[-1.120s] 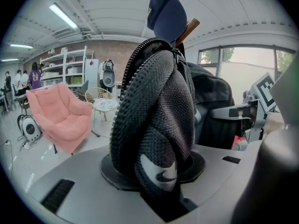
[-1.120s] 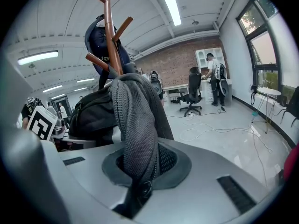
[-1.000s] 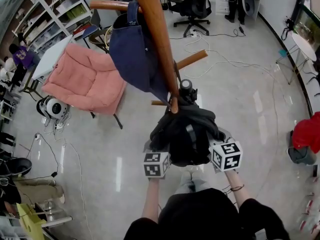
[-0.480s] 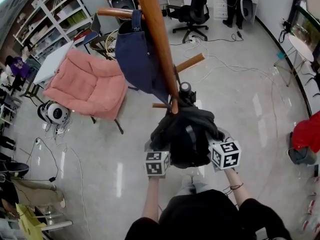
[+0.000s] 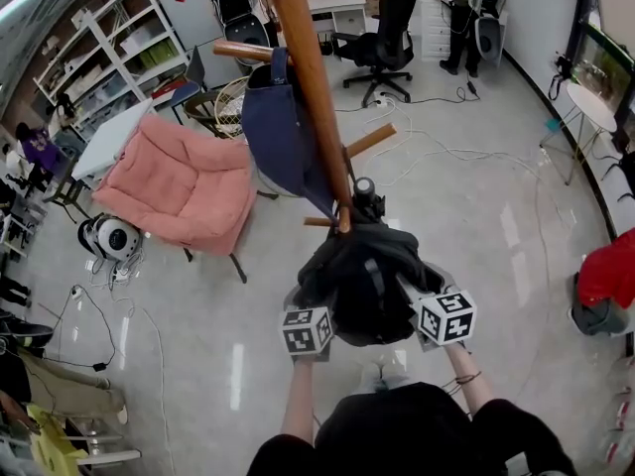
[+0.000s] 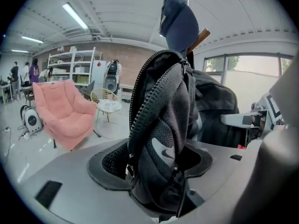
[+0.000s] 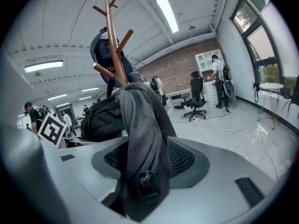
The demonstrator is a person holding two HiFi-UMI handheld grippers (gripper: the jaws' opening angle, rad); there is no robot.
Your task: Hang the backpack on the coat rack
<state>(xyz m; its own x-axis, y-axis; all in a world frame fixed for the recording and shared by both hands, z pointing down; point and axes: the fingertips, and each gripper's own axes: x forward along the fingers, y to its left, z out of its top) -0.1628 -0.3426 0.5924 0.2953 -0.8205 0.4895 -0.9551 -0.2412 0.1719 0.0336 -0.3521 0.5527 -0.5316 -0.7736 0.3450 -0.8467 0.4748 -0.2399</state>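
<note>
Mid-floor, wooden rack (image 5: pixel 310 97), blue bag (image 5: pixel 283 132) up high on it. Below the bag, black backpack (image 5: pixel 362 276), top at a low peg of the rack. Flanking its lower sides, left gripper (image 6: pixel 156 164) and right gripper (image 7: pixel 147 164): both opening, jaws spread, a zippered fold of backpack between each pair, not pinched.

Above the backpack (image 5: pixel 362 281), the coat rack pole (image 5: pixel 312 117) and navy bag (image 5: pixel 278 137) crowd; rightward lies open.
</note>
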